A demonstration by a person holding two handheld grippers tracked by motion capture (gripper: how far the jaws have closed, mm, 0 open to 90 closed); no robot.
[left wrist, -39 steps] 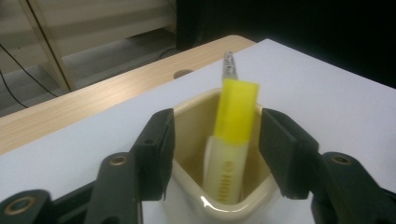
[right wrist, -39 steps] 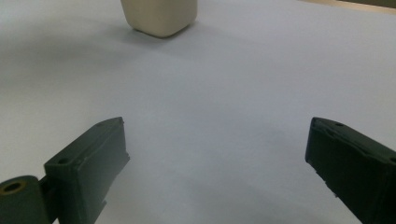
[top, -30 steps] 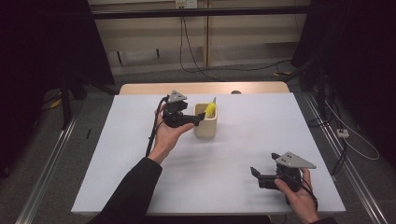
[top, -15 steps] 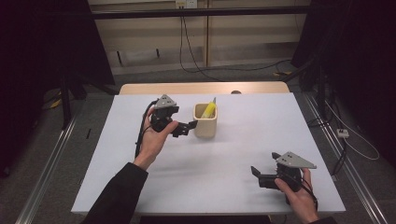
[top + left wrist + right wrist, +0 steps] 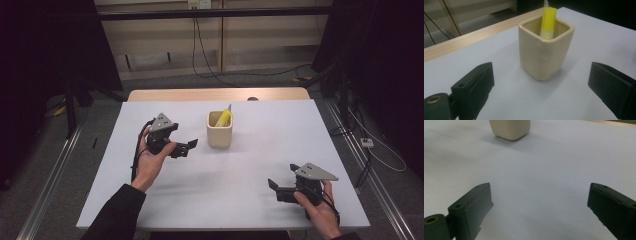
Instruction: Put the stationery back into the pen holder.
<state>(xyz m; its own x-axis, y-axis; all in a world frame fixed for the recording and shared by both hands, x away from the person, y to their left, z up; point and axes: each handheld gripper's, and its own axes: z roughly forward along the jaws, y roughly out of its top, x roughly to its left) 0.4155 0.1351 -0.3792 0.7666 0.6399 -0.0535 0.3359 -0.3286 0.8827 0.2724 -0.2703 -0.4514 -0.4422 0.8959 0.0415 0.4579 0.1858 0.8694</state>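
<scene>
Nearest, at the right of the white table (image 5: 240,200), the right gripper (image 5: 280,189) is held low over the surface by the person's right hand (image 5: 320,212). Its jaws are spread wide with nothing between them; in the right gripper view only bare tabletop lies ahead of them, with the base of the cup far off.

Farther in and to the left, the left gripper (image 5: 186,148) is held in the person's left hand (image 5: 150,165), pointing rightward at the cup. Its jaws have just been opening and are now wide apart, and nothing is gripped; in the left gripper view the cup stands beyond and between them, untouched.

Beyond that, near the middle of the table, the cream square ceramic cup (image 5: 220,130) stands upright. A yellow marker-like pen with a clear tip (image 5: 223,118) is seen leaning inside it, its upper end rising above the rim toward the far side.

As a judgement, the placing of the pen into the cup appears done: the pen rests in the cup and is free of both grippers. What seems left is little, perhaps only bringing the left gripper clear of the cup; no other loose item is seen on the table.
</scene>
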